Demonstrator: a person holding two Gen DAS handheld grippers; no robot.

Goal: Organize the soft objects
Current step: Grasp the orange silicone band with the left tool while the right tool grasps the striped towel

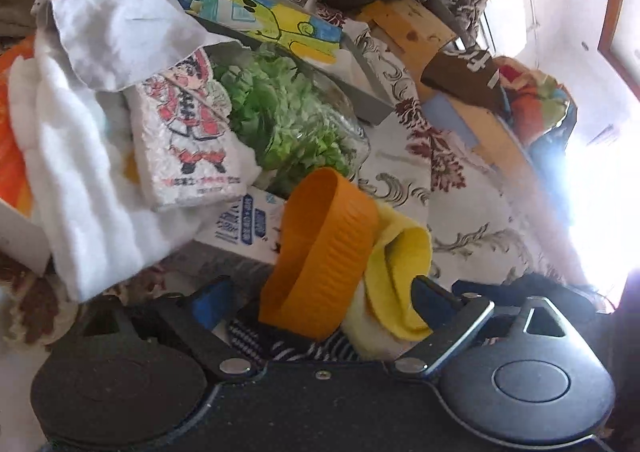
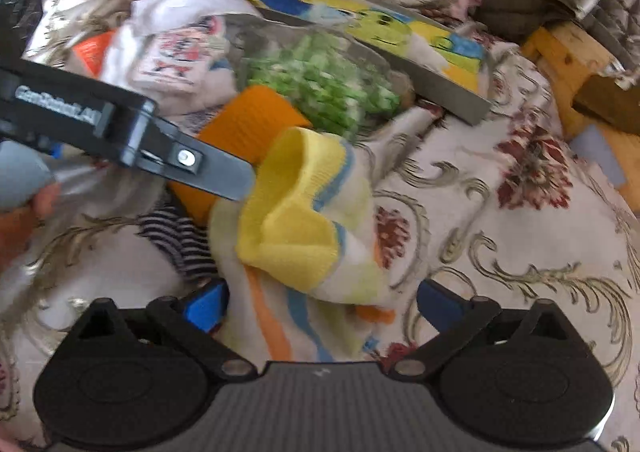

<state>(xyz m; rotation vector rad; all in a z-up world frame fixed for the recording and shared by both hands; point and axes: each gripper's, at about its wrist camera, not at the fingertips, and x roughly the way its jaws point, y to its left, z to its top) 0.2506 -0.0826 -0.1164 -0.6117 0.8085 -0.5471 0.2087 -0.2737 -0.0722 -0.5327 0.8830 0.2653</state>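
Yellow sock (image 2: 296,211) on the floral bed (image 2: 500,252), between both gaping, empty tongs, left (image 1: 320,292) and right (image 2: 324,302): likely snagging the touching orange band (image 1: 320,252) or nudging the glass jar (image 1: 300,123) beyond.

Black claw (image 2: 322,302) w/ blue pads (image 2: 208,306), silver screws.
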